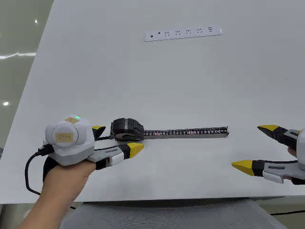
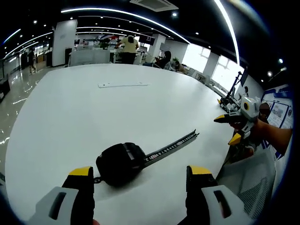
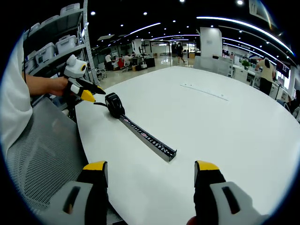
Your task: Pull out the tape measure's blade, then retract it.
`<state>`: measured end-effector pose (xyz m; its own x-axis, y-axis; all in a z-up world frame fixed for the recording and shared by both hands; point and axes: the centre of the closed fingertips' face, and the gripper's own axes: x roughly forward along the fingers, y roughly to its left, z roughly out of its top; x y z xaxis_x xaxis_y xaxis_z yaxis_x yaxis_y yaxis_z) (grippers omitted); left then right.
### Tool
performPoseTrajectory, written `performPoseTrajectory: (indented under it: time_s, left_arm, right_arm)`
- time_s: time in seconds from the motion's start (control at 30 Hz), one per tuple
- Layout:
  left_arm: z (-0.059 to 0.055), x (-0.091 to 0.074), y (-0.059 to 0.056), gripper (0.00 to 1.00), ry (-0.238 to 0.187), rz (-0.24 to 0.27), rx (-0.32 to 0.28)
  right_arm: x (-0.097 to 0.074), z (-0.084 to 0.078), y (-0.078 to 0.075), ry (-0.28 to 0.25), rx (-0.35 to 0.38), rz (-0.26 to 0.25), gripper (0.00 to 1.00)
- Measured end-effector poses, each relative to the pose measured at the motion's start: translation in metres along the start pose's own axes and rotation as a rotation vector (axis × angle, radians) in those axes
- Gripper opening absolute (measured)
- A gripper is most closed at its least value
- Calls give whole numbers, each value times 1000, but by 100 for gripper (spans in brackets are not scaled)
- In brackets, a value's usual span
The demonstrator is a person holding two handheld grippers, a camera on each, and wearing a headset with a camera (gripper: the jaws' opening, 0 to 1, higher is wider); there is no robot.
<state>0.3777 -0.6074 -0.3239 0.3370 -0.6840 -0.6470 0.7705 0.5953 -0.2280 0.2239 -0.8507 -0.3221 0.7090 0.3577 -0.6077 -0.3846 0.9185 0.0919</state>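
1. left tool (image 1: 117, 139): jaws spread wide, one either side of the black round tape measure case (image 1: 127, 129), not clamped on it. Can't tell if the far jaw touches.
2. dark marked blade (image 1: 186, 132): extended, flat on the white surface (image 1: 143, 86), pointing toward the right tool (image 1: 256, 147).
3. right tool: jaws wide apart, holding nothing, near the blade's end hook but clear of it.
4. long white power strip (image 1: 183, 33): further back, well apart.

white table (image 1: 119, 76), tape measure (image 1: 127, 129), power strip (image 1: 183, 33)
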Motion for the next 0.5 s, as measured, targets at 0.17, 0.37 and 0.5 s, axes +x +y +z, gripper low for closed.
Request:
performPoseTrajectory:
  time_s: [0.17,0.37,0.5]
  left_arm:
    - [-3,6,2,79,-6,11,-29]
    - [-7,14,3,81,-9,32,-52]
    - [-6,17,5,82,-17,53,-68]
  right_arm:
    - [1,0,-1,5,2,5,75]
    - [2,0,-4,7,-3,10,75]
    - [3,2,-4,2,-2,11,75]
